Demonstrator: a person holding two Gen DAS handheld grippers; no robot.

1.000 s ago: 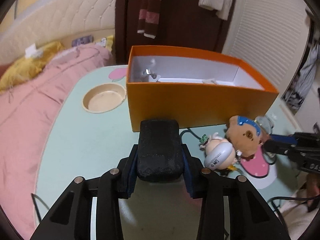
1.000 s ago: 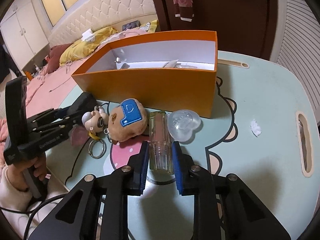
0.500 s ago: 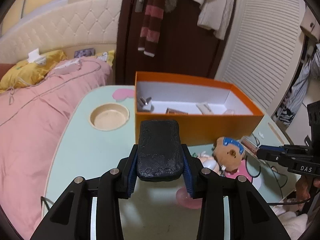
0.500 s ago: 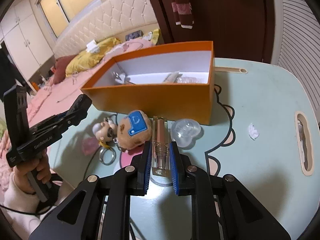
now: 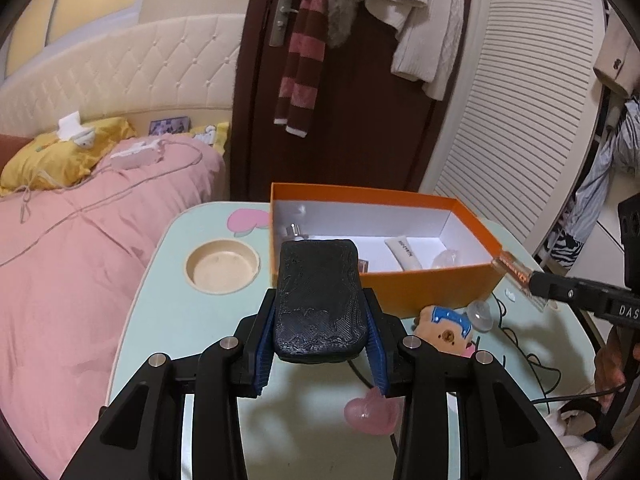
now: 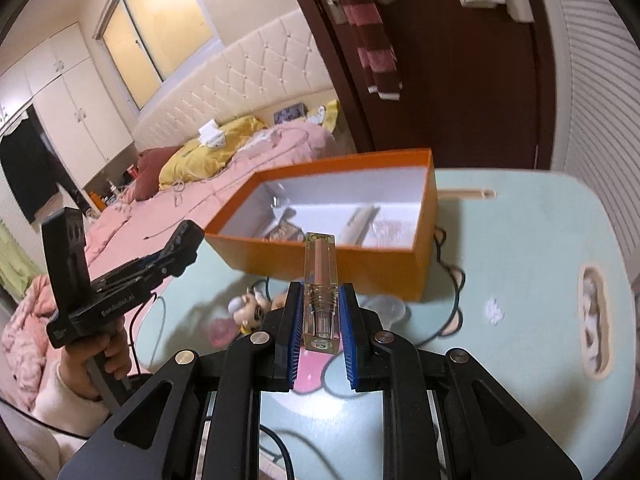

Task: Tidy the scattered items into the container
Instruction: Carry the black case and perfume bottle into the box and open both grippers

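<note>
Left claw: the left claw (image 5: 320, 344) is clenched on a black pouch (image 5: 319, 302), held in the air above the counter (image 5: 168, 320), short of the box's near wall.
Right claw: the right claw (image 6: 320, 326) grips a clear tube (image 6: 320, 280) across its lower half, lifted, its tip pointing at the orange box (image 5: 436, 286).
Box: it stands toward the counter's far edge, open; a white tube (image 5: 408, 254) and some small pieces, too small to name, lie on its floor.
Left on the counter: a plush bear (image 5: 446, 326), a clear heart-shaped lid (image 5: 480, 314) and a pink heart piece (image 5: 370, 414) lie near the box's near wall, with a doll keyring (image 6: 248, 310) beside them.
Handling, pouch: probably soft and light; its textured skin should hold well, best squeezed across the middle.
Handling, tube: rigid, smooth, likely slippery and breakable; safer lowered into the box than dropped.
Progress: some things are boxed, two are carried, several are outside.
</note>
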